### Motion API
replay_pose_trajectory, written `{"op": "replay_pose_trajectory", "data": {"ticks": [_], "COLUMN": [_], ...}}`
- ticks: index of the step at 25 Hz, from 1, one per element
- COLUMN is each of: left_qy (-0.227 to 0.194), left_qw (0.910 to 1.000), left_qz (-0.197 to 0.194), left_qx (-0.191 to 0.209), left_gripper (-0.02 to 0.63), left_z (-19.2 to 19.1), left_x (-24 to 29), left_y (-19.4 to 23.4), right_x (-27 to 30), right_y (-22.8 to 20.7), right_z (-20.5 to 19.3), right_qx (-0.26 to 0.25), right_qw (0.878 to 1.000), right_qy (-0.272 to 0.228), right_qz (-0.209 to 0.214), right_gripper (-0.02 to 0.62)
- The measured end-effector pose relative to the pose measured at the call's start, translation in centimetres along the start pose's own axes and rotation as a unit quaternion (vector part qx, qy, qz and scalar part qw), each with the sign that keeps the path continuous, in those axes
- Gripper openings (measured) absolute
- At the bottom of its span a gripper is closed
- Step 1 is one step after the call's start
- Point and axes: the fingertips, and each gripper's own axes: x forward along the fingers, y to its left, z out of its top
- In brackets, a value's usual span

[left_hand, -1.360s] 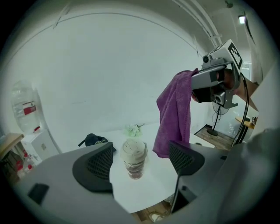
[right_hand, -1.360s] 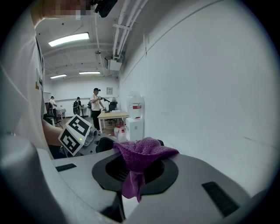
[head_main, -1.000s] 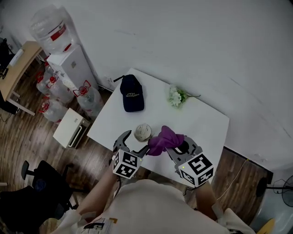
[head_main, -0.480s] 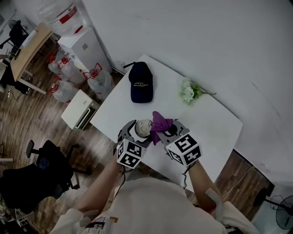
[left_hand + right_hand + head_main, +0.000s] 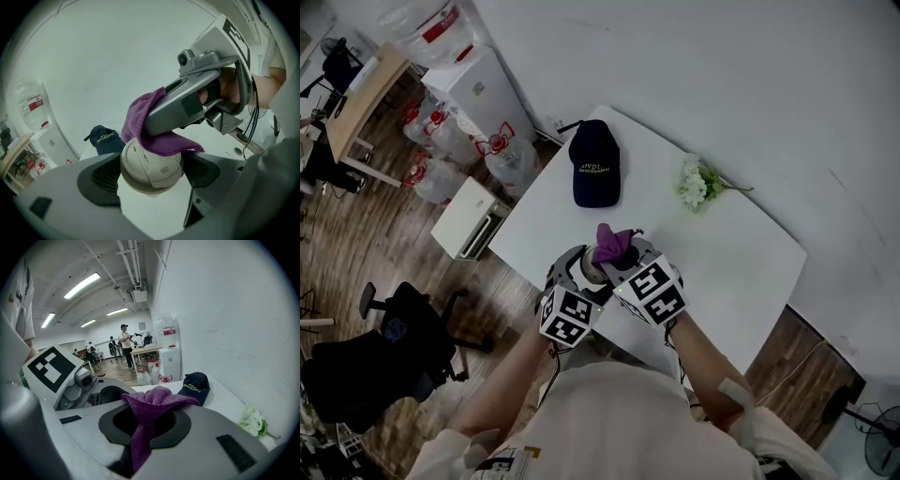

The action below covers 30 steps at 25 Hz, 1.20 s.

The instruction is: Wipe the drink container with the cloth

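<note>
The left gripper (image 5: 150, 174) has its fingers (image 5: 101, 180) closed against both sides of the drink container (image 5: 151, 165), close to the near edge of the counter (image 5: 731, 262). Only the beige lid shows; the body is hidden below it. The right gripper (image 5: 146, 422) has its fingers (image 5: 213, 439) pinched on the purple cloth (image 5: 154, 401), which lies over the lid's far side. The cloth's lower end is lost between those fingers. Whether the container touches the counter cannot be judged. 1 dark cap (image 5: 595, 173) and 1 flower bunch (image 5: 698, 183) lie beyond, well apart.
</note>
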Motion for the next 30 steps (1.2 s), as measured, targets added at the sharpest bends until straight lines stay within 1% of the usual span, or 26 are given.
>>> {"op": "replay_pose_trajectory", "data": {"ticks": [2, 5, 6, 8, 10, 13, 16, 18, 20, 22, 26, 27, 29, 30], "left_qy": [-0.001, -0.002, -0.002, -0.003, 0.001, 0.008, 0.010, 0.008, 0.002, -0.003, -0.002, 0.000, 0.005, 0.008], "left_qw": [1.0000, 1.0000, 0.9999, 0.9995, 0.9987, 0.9975, 0.9968, 0.9967, 0.9967, 0.9966, 0.9963, 0.9964, 0.9965, 0.9964], "left_qz": [-0.001, -0.006, -0.010, -0.025, -0.040, -0.053, -0.060, -0.063, -0.064, -0.065, -0.068, -0.067, -0.066, -0.067], "left_qx": [0.001, 0.005, 0.009, 0.020, 0.033, 0.046, 0.052, 0.051, 0.050, 0.050, 0.051, 0.052, 0.051, 0.051], "left_gripper": [0.411, 0.411, 0.411, 0.412, 0.411, 0.413, 0.413, 0.413, 0.413, 0.412, 0.413, 0.413, 0.411, 0.413], "left_z": [0.0, -0.2, -0.2, -0.3, -0.4, -0.4, -0.2, -0.4, -0.5, -0.4, -0.3, -0.4, -0.4, -0.4], "left_x": [0.0, -0.1, -0.1, -0.1, -0.2, -0.2, -0.1, -0.1, -0.3, -0.3, -0.3, -0.2, -0.2, -0.2], "left_y": [0.0, -0.1, -0.1, -0.2, -0.3, -0.3, -0.1, -0.3, -0.4, -0.4, -0.3, -0.4, -0.5, -0.4], "right_x": [0.9, 1.6, 1.5, 0.8, -0.2, -1.5, -2.0, -1.8, -1.2, -0.2, 0.8, 1.1, 1.9, 2.2], "right_y": [1.6, 4.1, 4.7, 5.4, 5.2, 3.7, 2.1, 0.7, -0.9, -1.7, -0.5, 0.1, 1.6, 2.4], "right_z": [0.3, 0.0, -0.2, -0.9, -2.0, -3.0, -2.9, -2.6, -1.9, -1.2, -0.1, 0.1, 0.3, 0.3], "right_qx": [-0.028, -0.104, -0.110, -0.086, -0.056, -0.034, -0.031, -0.027, -0.029, -0.040, -0.077, -0.080, -0.064, -0.066], "right_qw": [0.999, 0.993, 0.992, 0.992, 0.994, 0.996, 0.997, 0.998, 0.998, 0.997, 0.994, 0.994, 0.997, 0.997], "right_qy": [0.010, 0.042, 0.050, 0.054, 0.057, 0.061, 0.061, 0.053, 0.042, 0.042, 0.059, 0.053, 0.038, 0.036], "right_qz": [0.014, 0.031, 0.043, 0.071, 0.078, 0.062, 0.036, 0.005, -0.034, -0.053, -0.055, -0.052, -0.036, -0.030], "right_gripper": [0.069, 0.069, 0.067, 0.067, 0.067, 0.067, 0.067, 0.067, 0.067, 0.067, 0.067, 0.067, 0.067, 0.067]}}
